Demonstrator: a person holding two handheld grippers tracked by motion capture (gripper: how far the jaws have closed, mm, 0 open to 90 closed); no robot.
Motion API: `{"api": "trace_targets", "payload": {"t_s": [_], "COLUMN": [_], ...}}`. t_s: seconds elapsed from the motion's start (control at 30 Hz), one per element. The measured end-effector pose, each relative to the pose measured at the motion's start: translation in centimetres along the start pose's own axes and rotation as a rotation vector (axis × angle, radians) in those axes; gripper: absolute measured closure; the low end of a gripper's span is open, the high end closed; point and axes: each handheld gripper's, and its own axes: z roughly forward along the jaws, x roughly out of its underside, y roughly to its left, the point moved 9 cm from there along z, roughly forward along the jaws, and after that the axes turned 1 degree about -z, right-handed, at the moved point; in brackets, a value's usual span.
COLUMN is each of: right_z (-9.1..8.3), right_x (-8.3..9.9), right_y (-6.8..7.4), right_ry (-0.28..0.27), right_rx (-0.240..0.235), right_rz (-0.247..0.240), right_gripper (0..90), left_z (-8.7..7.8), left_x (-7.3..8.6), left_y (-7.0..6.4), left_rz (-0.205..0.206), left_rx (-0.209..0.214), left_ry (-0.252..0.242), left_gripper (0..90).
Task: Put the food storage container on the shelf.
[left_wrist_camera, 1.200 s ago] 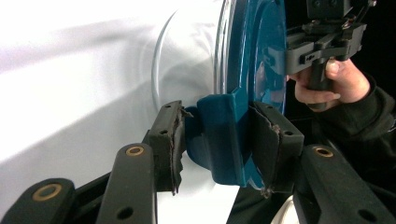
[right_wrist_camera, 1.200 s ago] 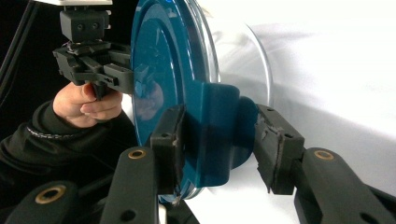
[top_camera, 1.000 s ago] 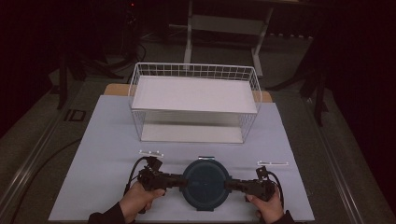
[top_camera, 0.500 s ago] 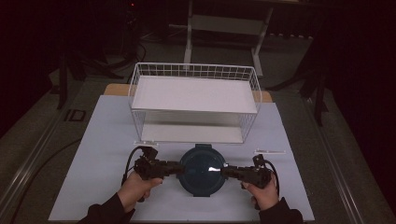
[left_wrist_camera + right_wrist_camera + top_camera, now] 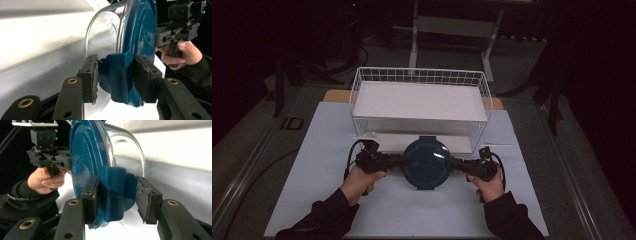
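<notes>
Left gripper (image 5: 115, 80): my jaws sit either side of a blue latch tab on the lid (image 5: 140, 32); the right-hand pad is pressed to it, the other shows a sliver of gap, so I read it as clamped on the tab, not firmly. Right gripper (image 5: 117, 200): one pad is against the opposite tab, the other stands clearly off it. Released or only half closed; I cannot call it a grip.

The container (image 5: 426, 161), a clear bowl under a blue lid, sits between the two grippers on the white surface (image 5: 317, 150), just in front of the wire basket (image 5: 419, 76), which holds a flat white panel.

Step in hand, by my judgement: a two-sided hold on the container, probably to lift it toward the basket. Next move calls for closing the right jaws fully, then raising both hands level so the bowl does not tip.
</notes>
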Motion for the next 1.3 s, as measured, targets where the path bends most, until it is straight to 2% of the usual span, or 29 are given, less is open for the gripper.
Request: {"api": "trace_targets", "payload": {"t_s": [0.23, 0.37, 0.53, 0.63, 0.73, 0.8, 0.97, 1.1, 1.13, 1.17, 1.2, 1.27, 1.3], "right_z": [1.1, 1.7, 2.5, 2.9, 3.2, 3.4, 3.5, 3.6, 3.7, 3.7, 3.8, 4.0, 4.1], "right_x": [-1.5, -2.2, -3.0, -3.2, -3.3, -3.3, -3.2, -3.3, -3.4, -3.3, -3.3, -3.4, -3.5], "right_y": [-1.5, -2.4, -3.6, -4.2, -4.8, -5.3, -5.7, -6.0, -6.1, -6.1, -6.1, -6.2, -6.2], "right_ry": [-0.027, -0.041, -0.056, -0.060, -0.067, -0.071, -0.067, -0.062, -0.069, -0.074, -0.081, -0.098, -0.101], "right_rx": [0.002, 0.020, 0.041, 0.064, 0.077, 0.092, 0.101, 0.132, 0.133, 0.128, 0.128, 0.174, 0.188], "right_rz": [-0.027, -0.060, -0.086, -0.089, -0.087, -0.091, -0.093, -0.111, -0.111, -0.097, -0.084, -0.111, -0.125], "right_gripper": [56.0, 55.9, 55.7, 55.5, 55.3, 55.1, 54.8, 53.5, 53.3, 53.0, 52.1, 50.7, 52.3], "left_z": [0.7, 1.1, 1.7, 2.1, 2.5, 2.7, 2.9, 3.0, 3.0, 3.0, 3.0, 3.1, 3.1], "left_x": [-0.9, -1.4, -1.9, -2.0, -2.2, -2.3, -2.4, -2.6, -2.6, -2.7, -2.7, -2.8, -3.0], "left_y": [1.8, 2.9, 4.2, 4.8, 5.5, 5.7, 5.8, 6.2, 6.2, 6.4, 6.5, 6.8, 6.9], "left_rz": [0.032, 0.048, 0.043, 0.018, 0.023, 0.017, 0.037, 0.032, 0.028, 0.029, 0.051, 0.072, 0.071], "left_rx": [-0.013, -0.030, -0.057, -0.069, -0.074, -0.078, -0.078, -0.081, -0.070, -0.078, -0.099, -0.133, -0.125], "left_ry": [-0.051, -0.076, -0.084, -0.090, -0.086, -0.093, -0.098, -0.112, -0.123, -0.132, -0.137, -0.132, -0.129], "left_gripper": [56.1, 55.9, 55.9, 56.0, 56.0, 56.0, 55.9, 55.5, 55.2, 54.8, 54.1, 53.1, 53.1]}}
